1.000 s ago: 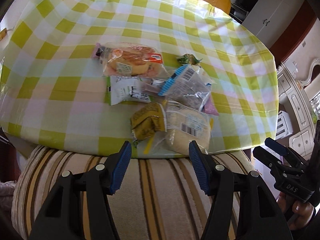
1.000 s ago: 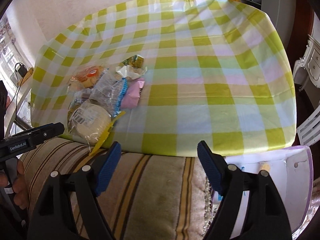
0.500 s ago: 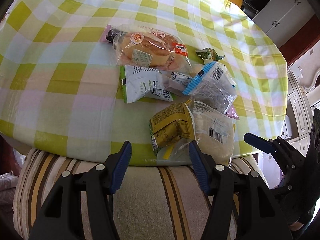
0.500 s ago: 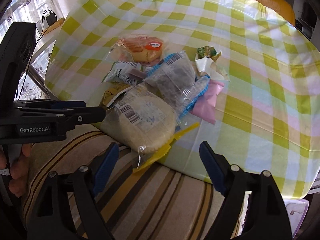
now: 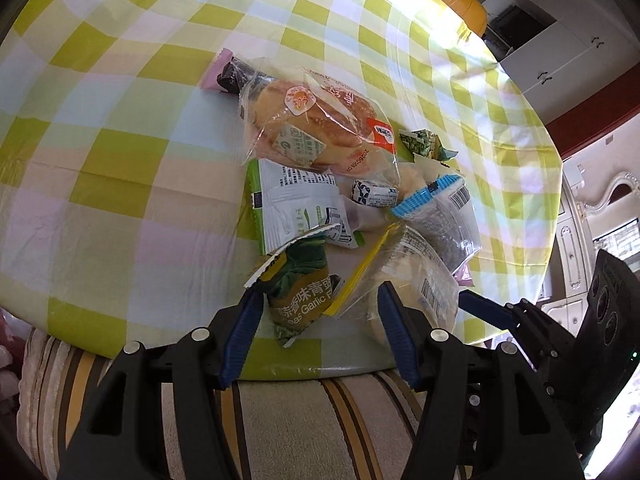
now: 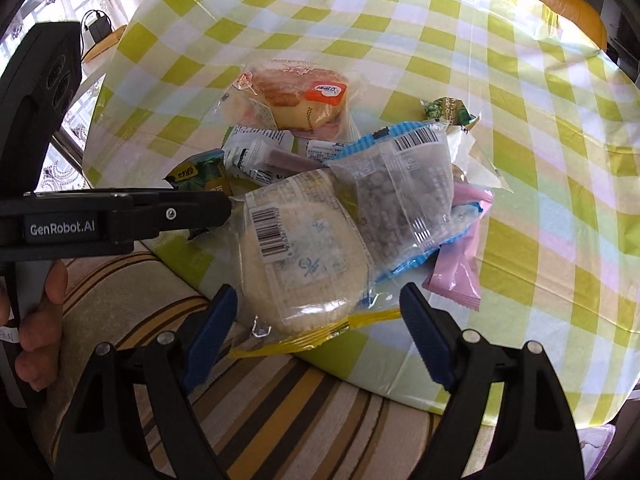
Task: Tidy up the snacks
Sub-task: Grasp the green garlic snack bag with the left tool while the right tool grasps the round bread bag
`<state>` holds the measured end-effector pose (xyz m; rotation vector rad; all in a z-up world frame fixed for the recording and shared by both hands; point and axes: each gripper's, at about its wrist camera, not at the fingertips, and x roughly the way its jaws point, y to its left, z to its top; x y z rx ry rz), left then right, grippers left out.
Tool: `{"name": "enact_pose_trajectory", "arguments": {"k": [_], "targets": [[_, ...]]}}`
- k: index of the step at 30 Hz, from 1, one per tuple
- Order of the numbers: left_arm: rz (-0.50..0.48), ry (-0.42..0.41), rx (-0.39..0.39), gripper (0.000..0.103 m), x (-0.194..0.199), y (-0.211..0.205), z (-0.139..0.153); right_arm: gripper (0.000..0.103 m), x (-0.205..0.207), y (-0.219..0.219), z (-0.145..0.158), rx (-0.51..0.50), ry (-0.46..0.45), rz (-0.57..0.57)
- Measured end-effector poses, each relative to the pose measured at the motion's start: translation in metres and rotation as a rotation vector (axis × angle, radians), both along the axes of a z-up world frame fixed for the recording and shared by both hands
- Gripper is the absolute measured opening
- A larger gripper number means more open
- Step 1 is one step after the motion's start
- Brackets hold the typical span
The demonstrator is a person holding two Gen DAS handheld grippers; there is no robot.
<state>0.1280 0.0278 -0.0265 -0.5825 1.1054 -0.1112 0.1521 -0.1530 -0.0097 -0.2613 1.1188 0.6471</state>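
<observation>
The snacks lie in one overlapping heap near the near edge of the table (image 5: 120,152), which carries a green-and-white checked cloth. Nearest that edge sit two items: a green garlic-pea packet (image 5: 304,292) and, just beside it, a round pale cake in a clear wrapper (image 6: 300,256) with a yellow sealing strip. Behind them lie a white-and-green sachet (image 5: 296,208), a clear blue-edged bag of dark pieces (image 6: 404,196), a pink packet (image 6: 460,268) and, farthest from the edge, a wrapped bun (image 5: 316,124). The left gripper (image 5: 316,332) hangs over the near edge with its jaws parted and nothing pinched; the garlic-pea packet lies directly ahead between its fingertips, its long axis running roughly along the line the gripper points, so the jaws would close across its short side. The right gripper (image 6: 316,332) is likewise spread wide and empty, with the round cake straight ahead and slightly overhanging the edge. Judged from this layout, the left hand is nearer the pea packet and the right nearer the cake. No pad touches a wrapper in either view. A striped cushion (image 5: 300,428) lies below both tools.
</observation>
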Motion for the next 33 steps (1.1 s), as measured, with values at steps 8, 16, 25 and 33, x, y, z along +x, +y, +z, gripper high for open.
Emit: {"name": "enact_pose_trajectory", "arguments": {"k": [8, 16, 25, 33], "targets": [[0.059, 0.0, -0.026, 0.056, 0.0, 0.017, 0.0, 0.083, -0.003, 0.006, 0.002, 0.062, 0.038, 0.011], [0.011, 0.01, 0.104, 0.04, 0.009, 0.002, -0.002, 0.084, 0.006, 0.026, -0.004, -0.019, -0.014, 0.009], [0.023, -0.018, 0.144, 0.029, 0.005, 0.0, 0.002, 0.096, 0.009, 0.036, -0.012, -0.066, -0.04, 0.037], [0.04, -0.051, 0.151, 0.029, -0.002, 0.002, 0.01, 0.069, -0.004, 0.028, -0.002, -0.056, -0.065, -0.002]]}}
